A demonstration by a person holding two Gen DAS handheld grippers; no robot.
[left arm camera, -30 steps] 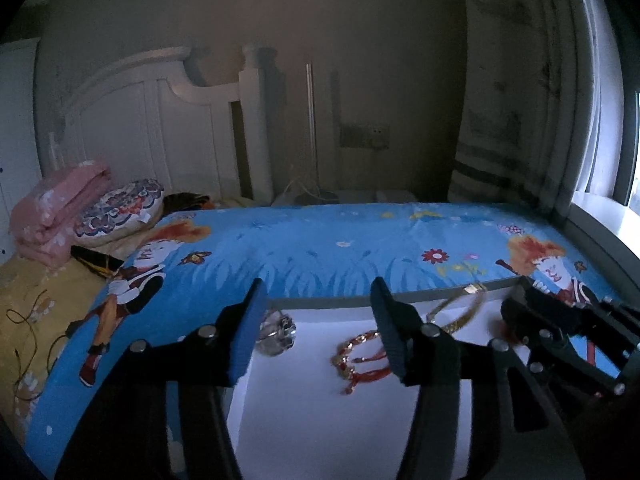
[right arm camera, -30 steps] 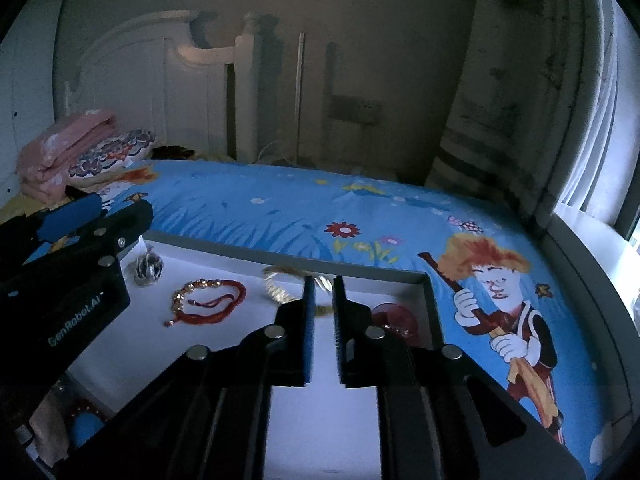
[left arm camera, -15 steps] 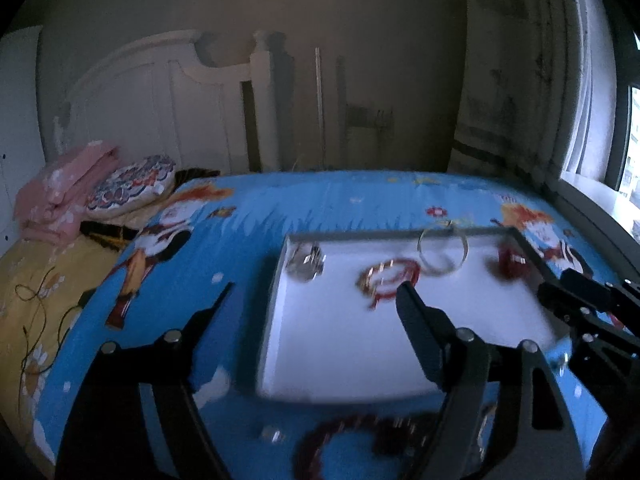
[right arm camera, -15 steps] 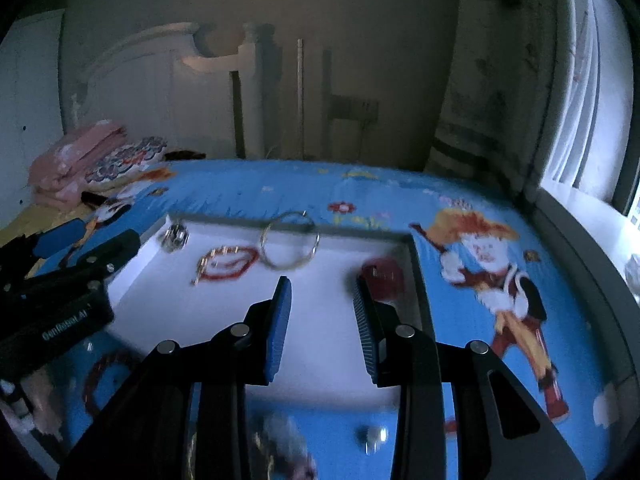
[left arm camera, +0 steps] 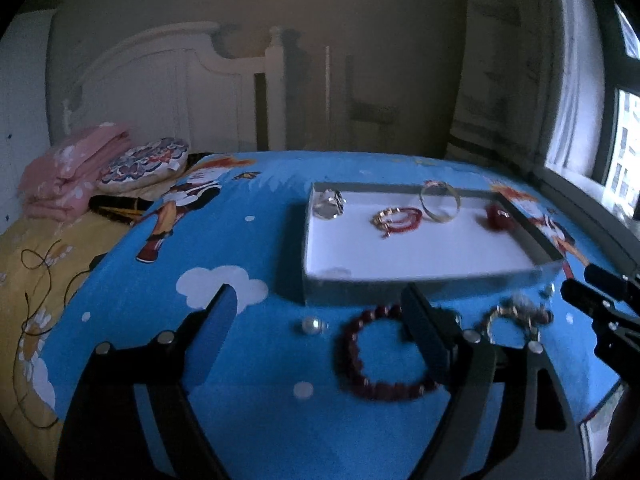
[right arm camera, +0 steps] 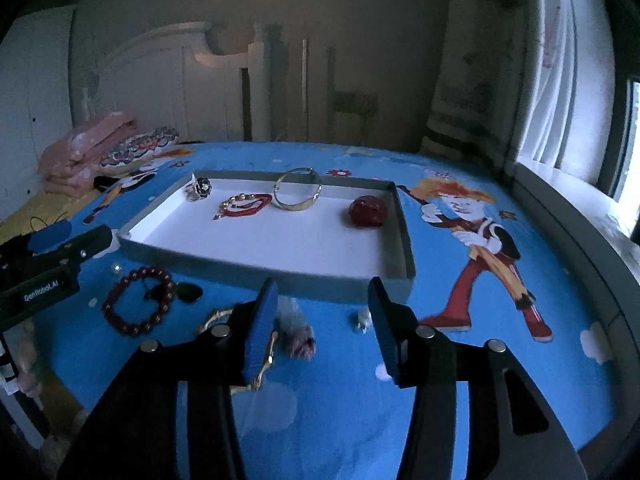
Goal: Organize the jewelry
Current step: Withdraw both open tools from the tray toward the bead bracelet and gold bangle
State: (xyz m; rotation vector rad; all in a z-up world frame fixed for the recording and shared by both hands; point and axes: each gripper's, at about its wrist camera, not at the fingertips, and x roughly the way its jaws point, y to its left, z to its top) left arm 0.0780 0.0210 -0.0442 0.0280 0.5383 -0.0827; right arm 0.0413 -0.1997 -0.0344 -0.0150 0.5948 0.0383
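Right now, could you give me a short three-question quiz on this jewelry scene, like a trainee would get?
1. True or false: the gold bangle lies inside the white tray.
2. Which lies outside the tray: A) red string bracelet B) dark red bead bracelet C) flower ring?
3. Are the right gripper and left gripper open or shut?

Key: 1 true; 2 B; 3 both open, holding nothing.

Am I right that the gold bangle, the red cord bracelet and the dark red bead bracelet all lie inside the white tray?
Not quite. The dark red bead bracelet lies on the blue bedspread in front of the white tray, not inside it. The gold bangle and the red cord bracelet are inside the tray, as the right wrist view shows.
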